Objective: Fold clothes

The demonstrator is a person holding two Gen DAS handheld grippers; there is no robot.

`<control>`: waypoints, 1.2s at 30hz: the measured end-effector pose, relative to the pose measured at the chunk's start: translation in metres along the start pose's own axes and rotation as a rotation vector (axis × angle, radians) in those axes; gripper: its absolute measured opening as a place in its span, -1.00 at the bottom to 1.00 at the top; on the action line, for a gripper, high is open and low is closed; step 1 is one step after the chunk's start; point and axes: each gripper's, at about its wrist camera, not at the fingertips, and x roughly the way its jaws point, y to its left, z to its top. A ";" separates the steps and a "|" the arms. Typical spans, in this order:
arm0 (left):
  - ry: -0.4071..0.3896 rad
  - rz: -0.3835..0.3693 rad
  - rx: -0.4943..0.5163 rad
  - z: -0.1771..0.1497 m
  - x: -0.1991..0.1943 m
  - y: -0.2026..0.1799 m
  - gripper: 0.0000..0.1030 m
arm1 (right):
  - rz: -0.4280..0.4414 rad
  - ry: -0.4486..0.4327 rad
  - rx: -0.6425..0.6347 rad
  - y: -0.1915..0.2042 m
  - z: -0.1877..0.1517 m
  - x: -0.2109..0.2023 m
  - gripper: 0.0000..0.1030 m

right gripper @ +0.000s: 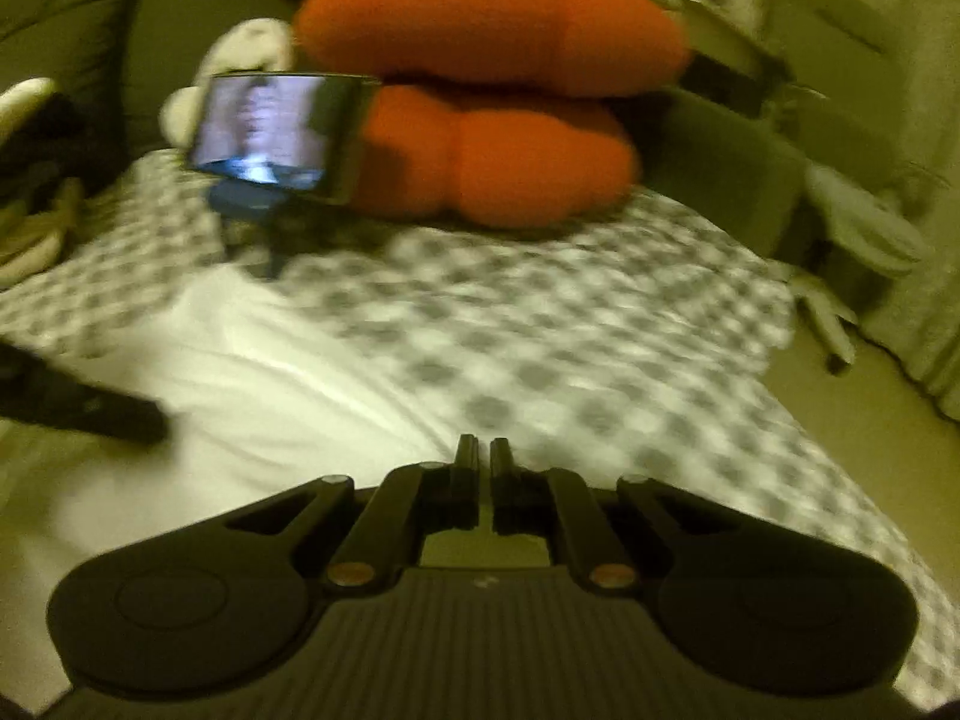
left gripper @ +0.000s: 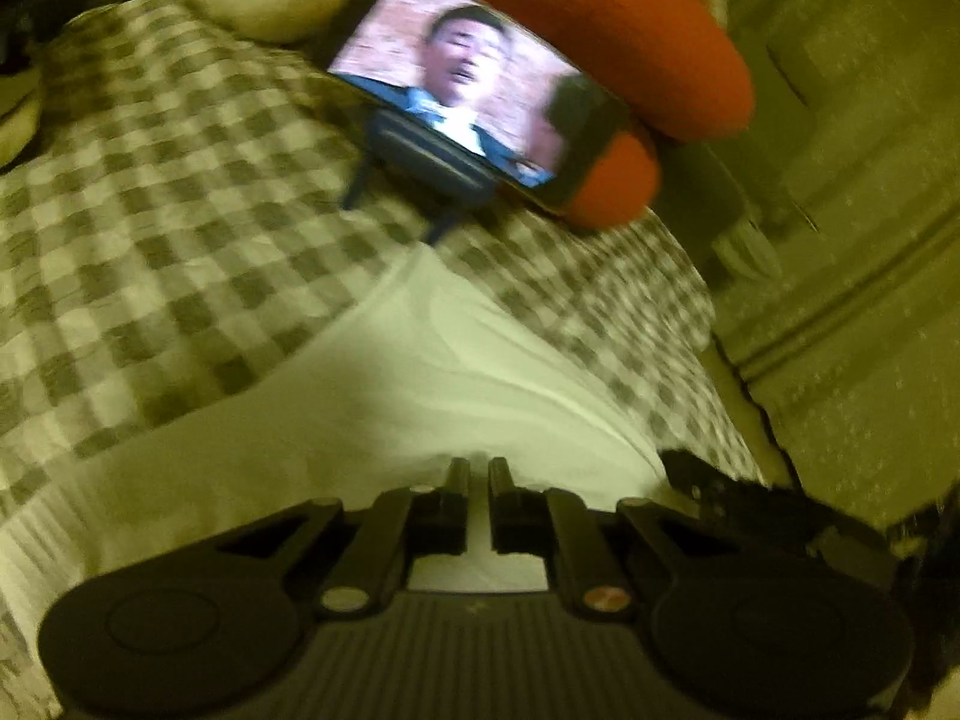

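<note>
Left tongs [left gripper: 478, 471]: jaws nearly closed, thin slit between the tips. White garment [left gripper: 420, 372] lies directly under and ahead of them on the checked bedspread [left gripper: 150, 192]. The tips sit at the cloth's near edge, but blur hides whether any fabric is pinched, so I cannot tell if they hold it.

Right tongs [right gripper: 480, 450]: same story, jaws almost together with only a sliver of gap. The tips sit where the garment's right edge meets the bedspread. A pinch is possible but not confirmed. The other tool shows as a dark shape just to their left, over the cloth.

Garment state: spread out and rumpled, with soft creases running away from both tongs. It's too blurred to count layers, so this fits either a flat lay before a fold or a partly folded piece.

Risks, left to right:
- Left: if the grip is shallow or empty, the edge slips on a lift and the fold goes skewed.
- Centre, ahead of both tongs: a phone [left gripper: 474, 96] propped on a stand, leaning on an orange cushion [right gripper: 492, 84]. The far tip of the cloth reaches almost to the stand, so a tug or flip that way could knock it over.
- Right: jaws at the cloth boundary might nip the bedspread along with the garment and drag it.
- Both views are heavily smeared, and fast motion makes a misgrab likelier.
</note>
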 end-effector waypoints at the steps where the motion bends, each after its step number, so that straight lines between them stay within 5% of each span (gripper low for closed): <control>1: 0.009 0.022 -0.020 0.002 0.000 0.003 -0.87 | 0.014 0.004 0.001 0.002 0.002 0.001 -0.88; 13: 0.011 0.091 -0.025 0.008 0.000 0.013 -0.87 | 0.133 0.012 0.032 0.013 0.027 0.023 -0.70; 17: 0.014 0.086 -0.087 0.014 0.002 0.027 -0.95 | 0.212 -0.008 0.099 0.007 0.028 0.021 -0.35; 19: 0.006 0.093 -0.079 0.013 0.002 0.025 -0.95 | 0.159 0.038 0.047 0.014 0.028 0.029 -0.36; 21: -0.005 0.112 -0.050 0.011 0.002 0.020 -0.95 | 0.126 0.042 0.015 0.020 0.028 0.032 -0.85; 22: -0.008 0.117 -0.046 0.010 0.002 0.019 -0.95 | 0.127 0.030 0.011 0.021 0.029 0.032 -0.95; 28: -0.021 0.118 -0.061 0.012 0.004 0.021 -0.95 | -0.003 -0.013 -0.077 0.035 0.039 0.030 -0.95; 36: -0.034 0.111 -0.078 0.015 0.006 0.024 -0.95 | -0.027 -0.071 0.008 0.023 0.036 0.011 -0.82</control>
